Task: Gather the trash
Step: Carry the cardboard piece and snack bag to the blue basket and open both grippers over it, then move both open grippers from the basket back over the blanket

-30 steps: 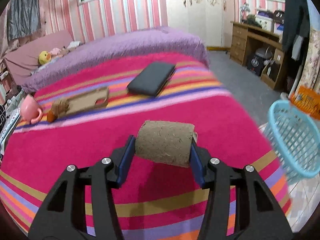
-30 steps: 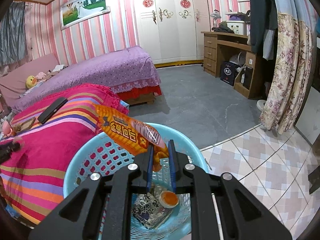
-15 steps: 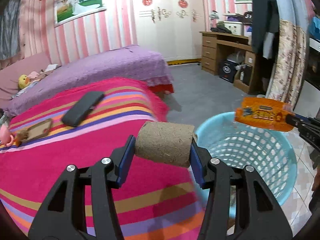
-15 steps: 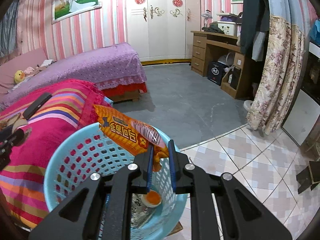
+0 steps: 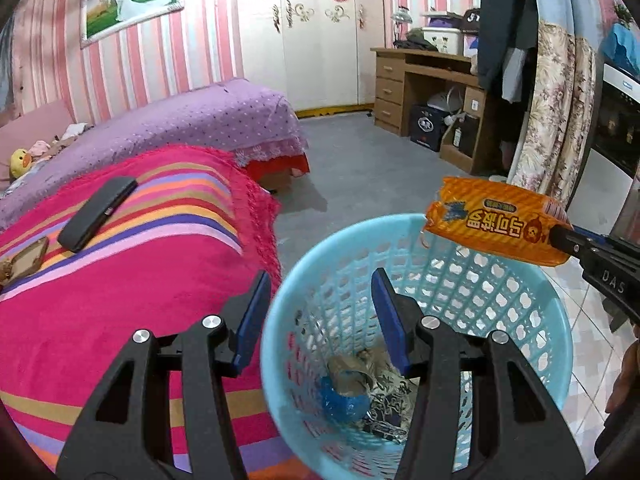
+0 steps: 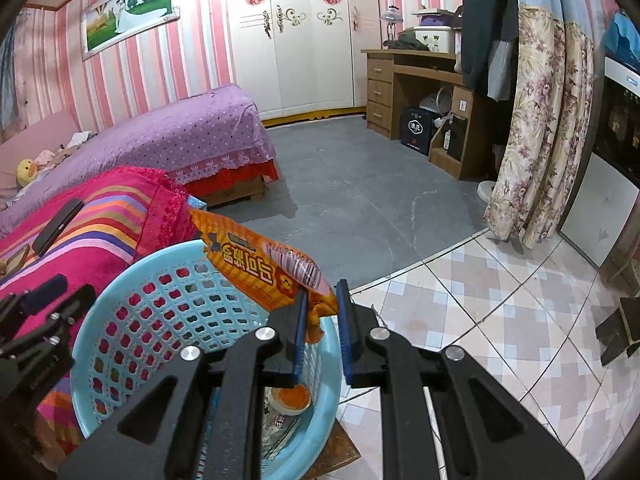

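The left gripper point(image 5: 316, 316), emptied of its brown fibrous roll, now hangs parted over the perforated light-blue plastic basket point(image 5: 532, 312), while the right gripper point(image 6: 322, 332) stays clamped on the orange crinkled snack wrapper point(image 6: 256, 268) above the rim, awaiting release.

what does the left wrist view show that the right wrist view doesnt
Only the left wrist view: its own empty tongs over the basket, crumpled trash at the bottom. Only the right wrist view: an orange-filled cup in the basket, tiled floor. Both: blue basket, orange wrapper pinched in the right tongs, striped blanket.
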The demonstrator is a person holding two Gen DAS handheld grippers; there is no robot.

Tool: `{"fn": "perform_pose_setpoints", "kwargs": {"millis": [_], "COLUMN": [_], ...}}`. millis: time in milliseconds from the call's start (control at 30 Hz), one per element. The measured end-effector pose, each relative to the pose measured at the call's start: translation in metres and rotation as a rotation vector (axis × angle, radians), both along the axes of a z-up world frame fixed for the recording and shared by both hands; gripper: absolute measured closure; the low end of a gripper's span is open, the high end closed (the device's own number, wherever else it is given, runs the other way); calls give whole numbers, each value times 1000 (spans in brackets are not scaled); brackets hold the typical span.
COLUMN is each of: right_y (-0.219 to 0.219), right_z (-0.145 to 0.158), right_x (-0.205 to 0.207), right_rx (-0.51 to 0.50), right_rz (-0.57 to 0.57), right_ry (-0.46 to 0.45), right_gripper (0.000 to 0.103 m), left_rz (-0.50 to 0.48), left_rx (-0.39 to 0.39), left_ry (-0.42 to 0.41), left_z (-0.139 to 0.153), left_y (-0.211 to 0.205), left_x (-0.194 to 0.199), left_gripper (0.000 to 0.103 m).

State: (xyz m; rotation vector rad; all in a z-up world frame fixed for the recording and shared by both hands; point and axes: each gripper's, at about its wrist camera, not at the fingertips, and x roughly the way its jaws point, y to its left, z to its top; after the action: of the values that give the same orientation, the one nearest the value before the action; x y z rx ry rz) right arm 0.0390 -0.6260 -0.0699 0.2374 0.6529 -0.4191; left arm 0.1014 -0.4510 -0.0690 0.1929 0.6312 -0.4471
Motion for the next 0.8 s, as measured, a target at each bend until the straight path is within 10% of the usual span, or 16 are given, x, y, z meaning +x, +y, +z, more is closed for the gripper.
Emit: {"fn": "perform_pose_setpoints", "kwargs": {"millis": [167,533,600,800], "right_y": [1,22,30,51], "right_z": [0,-4,-2,5], "right_x": [1,18,20,30], "right_rx": [9,14,-1,-38], "right_rz": [10,70,73,86], "right_ry": [-5,15,6,-12], "right_gripper": [88,82,46,19], "left_rz": [39,142,156,200], "left_rx": [-6,-11,-3,5], "left_ry": [-22,-53,-66,-86], "left_z": [4,28,31,40], "left_y": [16,74,82,110], "left_x": [4,16,16,21], "left_gripper": [17,7,7,6]}}
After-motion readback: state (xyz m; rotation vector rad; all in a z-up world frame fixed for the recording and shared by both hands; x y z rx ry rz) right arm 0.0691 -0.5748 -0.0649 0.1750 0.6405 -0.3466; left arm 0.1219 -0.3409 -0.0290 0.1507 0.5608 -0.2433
